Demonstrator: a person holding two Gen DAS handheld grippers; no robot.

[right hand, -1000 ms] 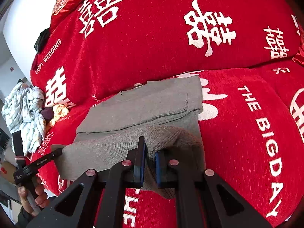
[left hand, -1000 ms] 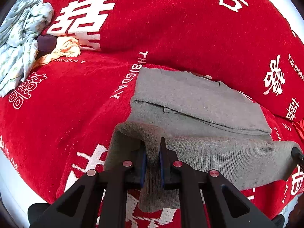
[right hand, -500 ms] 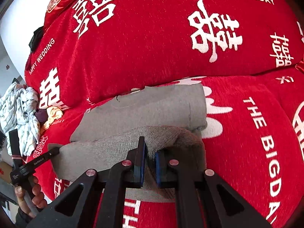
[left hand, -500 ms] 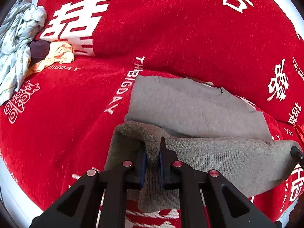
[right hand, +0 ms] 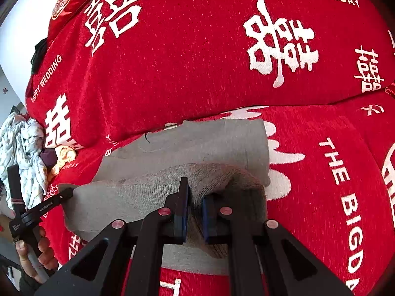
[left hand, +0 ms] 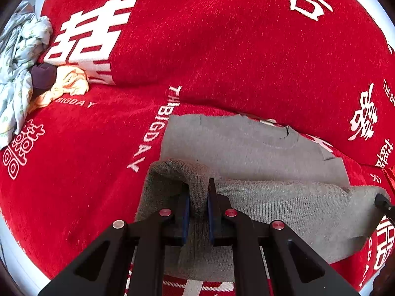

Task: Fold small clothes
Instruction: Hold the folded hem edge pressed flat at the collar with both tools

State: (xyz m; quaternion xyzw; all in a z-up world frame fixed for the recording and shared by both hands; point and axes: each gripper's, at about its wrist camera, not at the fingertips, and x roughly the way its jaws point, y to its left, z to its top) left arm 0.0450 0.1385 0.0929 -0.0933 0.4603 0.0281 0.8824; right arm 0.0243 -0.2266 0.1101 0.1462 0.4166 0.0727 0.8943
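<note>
A grey knit garment [left hand: 242, 148] lies on a red sofa cover; its near hem is lifted and carried over the flat far part. My left gripper [left hand: 198, 197] is shut on the hem's left corner. My right gripper [right hand: 195, 197] is shut on the hem's right corner of the same garment [right hand: 197, 143]. The left gripper also shows at the left edge of the right wrist view [right hand: 59, 197], held by a hand. The right gripper's tip shows at the right edge of the left wrist view [left hand: 382, 202].
A heap of pale printed, dark purple and cream-orange clothes [left hand: 27, 74] lies at the far left of the seat, also in the right wrist view [right hand: 27, 157]. The red backrest [left hand: 222, 37] with white characters rises just behind the garment.
Both grippers have carried the lifted hem forward over the garment toward the backrest. The earlier fold line on the flat part is now covered.
</note>
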